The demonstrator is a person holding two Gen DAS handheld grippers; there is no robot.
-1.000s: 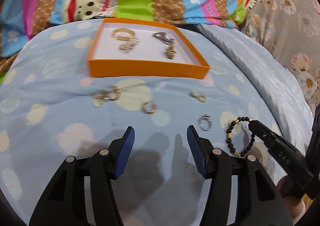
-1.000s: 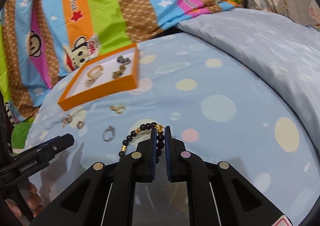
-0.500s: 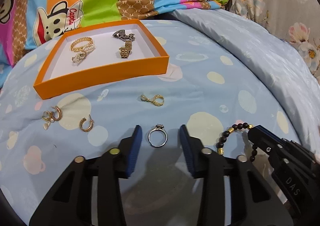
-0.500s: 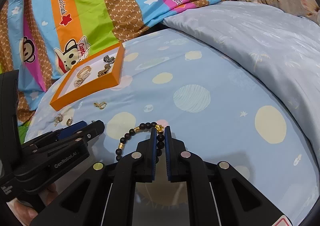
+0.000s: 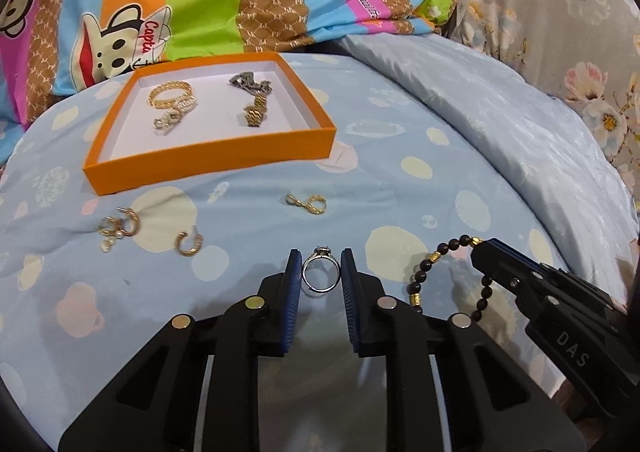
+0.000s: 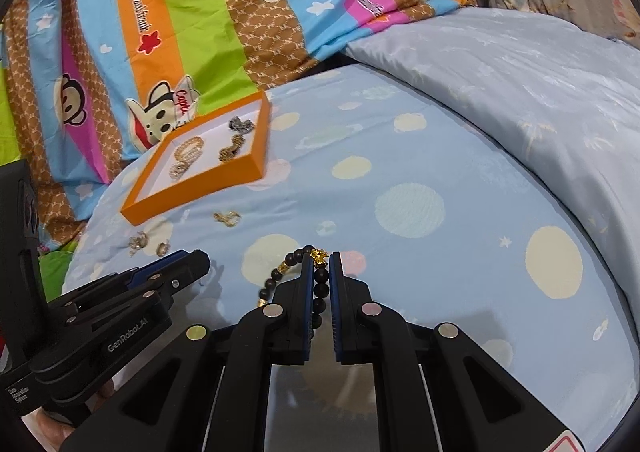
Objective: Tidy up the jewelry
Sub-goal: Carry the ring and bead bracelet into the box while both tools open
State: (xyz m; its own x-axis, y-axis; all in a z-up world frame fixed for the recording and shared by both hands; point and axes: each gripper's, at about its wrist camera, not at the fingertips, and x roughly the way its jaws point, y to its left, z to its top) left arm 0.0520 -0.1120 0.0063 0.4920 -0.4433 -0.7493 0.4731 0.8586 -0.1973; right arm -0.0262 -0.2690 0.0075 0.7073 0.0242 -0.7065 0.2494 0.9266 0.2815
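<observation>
**Ring between the left tool's fingers, bead bracelet pinched by the right**

Left wrist view: the left tool [image 5: 320,266] sits low over the blue spotted bedspread [image 5: 400,180], its blue pads close on either side of a silver ring [image 5: 320,272]; whether they press the ring I cannot tell. Ahead lies the orange tray [image 5: 208,156], holding gold and silver pieces. Loose gold earrings [image 5: 120,226] lie on the bedspread just before the tray, with a gold hoop [image 5: 189,243] beside them and a small gold charm [image 5: 308,203] further right. At right, the right tool [image 5: 486,252] pinches a black bead bracelet [image 5: 424,266].

Right wrist view: the right tool [image 6: 321,258] is pressed together on the bracelet [image 6: 320,284] beside its gold charm bead, lying on the bedspread [image 6: 440,172]. The left tool [image 6: 196,262] is at lower left, and the tray [image 6: 192,188] is beyond it.
</observation>
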